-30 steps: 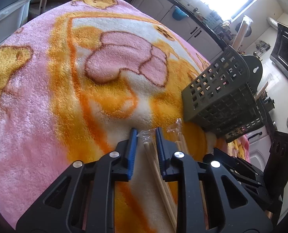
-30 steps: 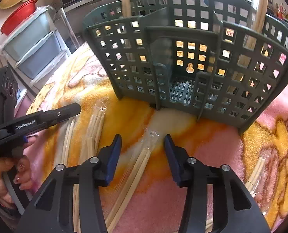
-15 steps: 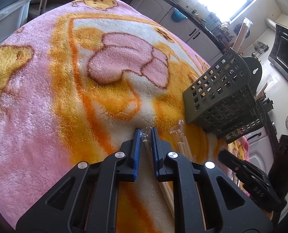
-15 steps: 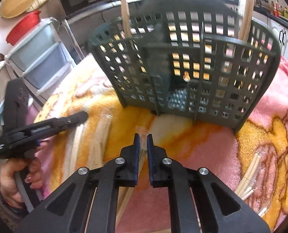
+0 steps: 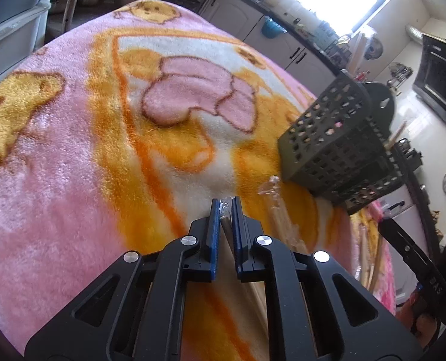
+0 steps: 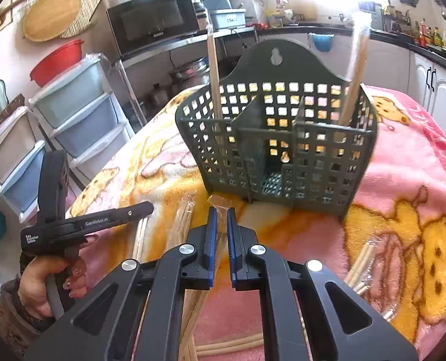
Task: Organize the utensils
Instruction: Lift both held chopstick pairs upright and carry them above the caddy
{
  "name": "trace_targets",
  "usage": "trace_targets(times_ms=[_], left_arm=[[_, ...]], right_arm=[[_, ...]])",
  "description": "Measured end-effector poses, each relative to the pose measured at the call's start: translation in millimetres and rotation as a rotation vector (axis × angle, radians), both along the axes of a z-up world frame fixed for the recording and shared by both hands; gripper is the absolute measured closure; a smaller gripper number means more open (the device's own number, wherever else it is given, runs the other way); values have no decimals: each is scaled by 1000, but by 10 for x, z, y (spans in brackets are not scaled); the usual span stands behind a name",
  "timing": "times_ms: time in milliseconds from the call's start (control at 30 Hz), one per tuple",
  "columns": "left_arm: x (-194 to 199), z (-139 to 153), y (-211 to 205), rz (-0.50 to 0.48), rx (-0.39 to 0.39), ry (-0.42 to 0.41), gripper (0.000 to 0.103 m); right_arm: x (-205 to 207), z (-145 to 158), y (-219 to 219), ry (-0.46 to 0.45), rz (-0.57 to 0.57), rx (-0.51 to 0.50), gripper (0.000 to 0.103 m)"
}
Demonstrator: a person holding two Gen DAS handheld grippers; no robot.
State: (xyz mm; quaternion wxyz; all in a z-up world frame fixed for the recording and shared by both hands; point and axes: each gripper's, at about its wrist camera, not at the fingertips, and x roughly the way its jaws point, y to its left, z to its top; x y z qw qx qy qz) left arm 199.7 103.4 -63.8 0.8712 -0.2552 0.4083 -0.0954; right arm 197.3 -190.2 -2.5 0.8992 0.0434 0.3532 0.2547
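Both tools clamped tight: left tool [image 5: 225, 210] pinches a wrapped chopstick pair [image 5: 224, 222], right tool [image 6: 219, 219] grips another wrapped pair [image 6: 220, 203] before the green caddy [image 6: 283, 150].

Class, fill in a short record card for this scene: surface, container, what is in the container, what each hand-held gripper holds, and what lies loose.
surface: pink and orange blanket
container: dark green caddy, upright, three compartments
in container: one wrapped chopstick pair in the left compartment, one in the right; middle empty
left hand-held gripper: shut on a wrapped chopstick pair
right hand-held gripper: shut on a wrapped pair
loose: more wrapped pairs on the blanket
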Motion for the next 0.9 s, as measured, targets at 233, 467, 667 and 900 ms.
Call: trace_targets(times_ms=[233, 467, 667, 900], left_arm=[[-218, 314, -37, 12, -1, -102, 99], [-434, 695, -129, 0, 6, -215, 99], [-552, 938, -256, -30, 0, -285, 100], [-632, 1147, -352, -57, -4, -347, 100]], right_arm=[[-104, 154, -60, -41, -20, 44, 96], [-229, 310, -116, -87, -18, 90, 96], [-356, 439, -169, -125, -8, 117, 96], [-484, 618, -250, -181, -13, 133, 96]])
